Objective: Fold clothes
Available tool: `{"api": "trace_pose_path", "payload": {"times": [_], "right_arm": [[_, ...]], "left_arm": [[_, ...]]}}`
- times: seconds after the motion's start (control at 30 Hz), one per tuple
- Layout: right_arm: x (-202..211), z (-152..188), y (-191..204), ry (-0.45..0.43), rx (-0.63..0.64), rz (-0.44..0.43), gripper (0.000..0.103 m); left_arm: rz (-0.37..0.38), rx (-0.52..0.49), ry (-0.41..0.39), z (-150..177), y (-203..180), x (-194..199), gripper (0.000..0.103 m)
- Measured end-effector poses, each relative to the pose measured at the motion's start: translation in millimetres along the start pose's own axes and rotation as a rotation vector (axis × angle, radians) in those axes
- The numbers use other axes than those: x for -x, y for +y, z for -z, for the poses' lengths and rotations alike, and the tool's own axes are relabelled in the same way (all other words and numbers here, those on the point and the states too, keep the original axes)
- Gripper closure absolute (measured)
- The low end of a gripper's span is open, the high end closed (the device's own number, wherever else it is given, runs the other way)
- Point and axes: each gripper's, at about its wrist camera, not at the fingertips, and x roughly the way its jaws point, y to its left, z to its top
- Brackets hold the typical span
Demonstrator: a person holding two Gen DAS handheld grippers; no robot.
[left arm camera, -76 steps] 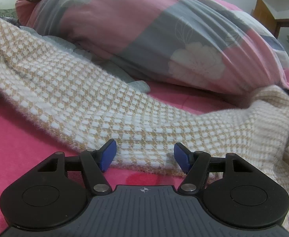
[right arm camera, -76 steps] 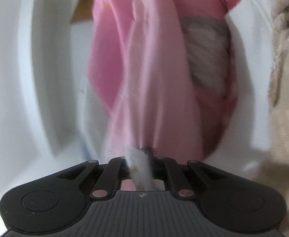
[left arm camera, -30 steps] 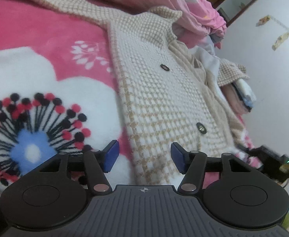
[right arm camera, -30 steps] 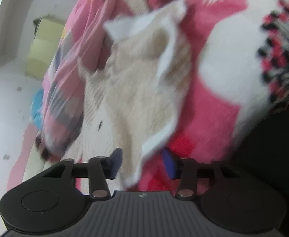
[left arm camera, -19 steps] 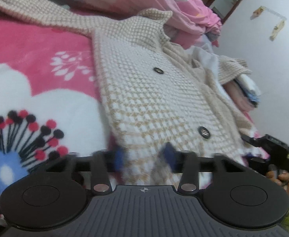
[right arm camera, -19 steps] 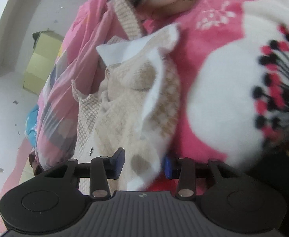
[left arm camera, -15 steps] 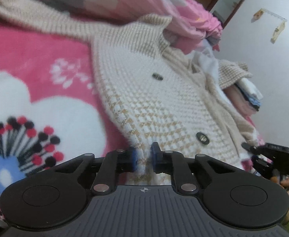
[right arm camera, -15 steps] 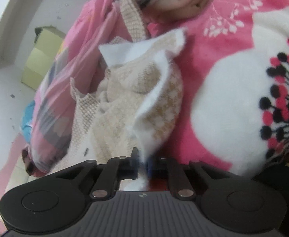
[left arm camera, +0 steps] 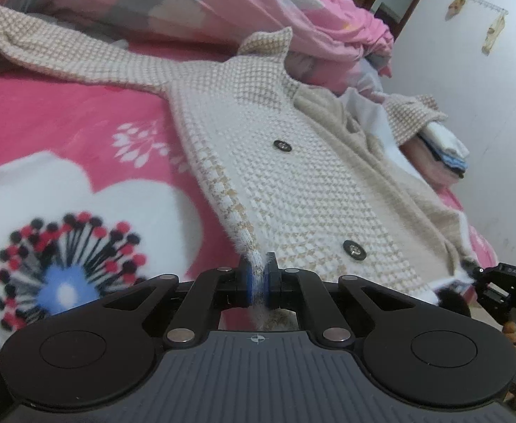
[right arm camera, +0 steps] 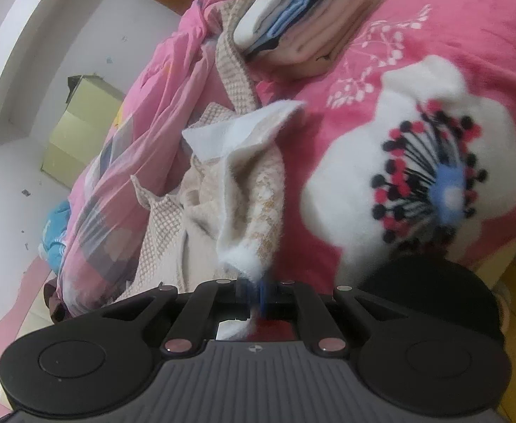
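Spread front-up across the middle of the left wrist view, the knitted cardigan [left arm camera: 293,183] is cream with a tan check, fuzzy along its edges, and carries two dark buttons [left arm camera: 281,146] down one panel. One sleeve runs away to the upper left of the frame, and the collar points up near the top centre. At the lower centre the left gripper [left arm camera: 258,278] is clamped on the cardigan's hem corner, blue pads pressed to the knit. At the far right edge the right gripper [left arm camera: 483,282] pinches the opposite hem corner; the right wrist view confirms its jaws are closed on the fabric [right arm camera: 254,289]. Underneath lies a pink fleece blanket [left arm camera: 64,123] with a large white flower print. A pink and grey quilt [left arm camera: 187,3] is heaped behind, folded clothes [left arm camera: 444,151] are stacked at the right, and a white wall [left arm camera: 486,70] rises beyond.
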Motion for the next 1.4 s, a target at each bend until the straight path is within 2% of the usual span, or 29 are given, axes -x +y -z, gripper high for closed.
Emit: {"api": "trace_pose_path", "payload": {"times": [0.13, 0.23, 0.3, 0.37, 0.4, 0.47, 0.53, 0.57, 0.6, 0.67, 0.8, 0.87, 0.97, 1.0, 1.03, 1.07, 1.13, 1.3, 1.4], "right_arm": [[-3, 2, -1, 0.038, 0.053, 0.042, 0.099], [-4, 3, -3, 0.066, 0.093, 0.073, 0.096], [1, -2, -1, 0.069, 0.133, 0.134, 0.083], [20, -8, 1, 0.022, 0.168, 0.172, 0.059], [31, -10, 2, -0.011, 0.183, 0.184, 0.055], [51, -15, 6, -0.064, 0.214, 0.191, 0.054], [58, -13, 19, -0.075, 0.256, 0.138, 0.054], [62, -13, 25, -0.081, 0.276, 0.112, 0.054], [59, -11, 32, -0.063, 0.291, 0.069, 0.054], [33, -4, 47, 0.039, 0.305, -0.045, 0.054], [-41, 20, 70, 0.268, 0.343, -0.139, 0.057], [-70, 29, 78, 0.356, 0.374, -0.133, 0.057], [-92, 35, 80, 0.423, 0.397, -0.133, 0.062], [-96, 36, 81, 0.438, 0.401, -0.138, 0.067], [-99, 36, 82, 0.449, 0.405, -0.146, 0.086], [-101, 37, 83, 0.456, 0.408, -0.149, 0.097], [-104, 35, 87, 0.448, 0.416, -0.150, 0.099], [-93, 26, 108, 0.346, 0.492, -0.188, 0.099], [-100, 26, 105, 0.333, 0.504, -0.162, 0.099]], "left_arm": [[0.001, 0.004, 0.009, 3, 3, -2, 0.100], [0.017, 0.041, 0.048, 5, 14, -14, 0.099], [0.041, 0.064, 0.055, 7, 22, -16, 0.098], [0.070, 0.087, 0.058, 8, 29, -16, 0.096], [0.082, 0.090, 0.059, 9, 31, -15, 0.095], [0.104, 0.087, 0.063, 11, 33, -15, 0.077], [0.128, 0.085, 0.082, 13, 34, -16, 0.064], [0.137, 0.086, 0.094, 15, 35, -18, 0.062], [0.142, 0.087, 0.104, 16, 35, -21, 0.061], [0.152, 0.090, 0.118, 17, 37, -25, 0.061], [0.166, 0.093, 0.122, 17, 39, -27, 0.061], [0.178, 0.119, 0.125, 16, 43, -28, 0.061], [0.198, 0.153, 0.127, 17, 49, -28, 0.061], [0.204, 0.160, 0.128, 17, 50, -29, 0.061], [0.211, 0.165, 0.128, 17, 51, -29, 0.061], [0.217, 0.169, 0.128, 17, 52, -30, 0.061], [0.230, 0.173, 0.133, 15, 53, -31, 0.061], [0.250, 0.172, 0.151, 14, 55, -32, 0.061], [0.252, 0.178, 0.155, 14, 56, -34, 0.061]]}}
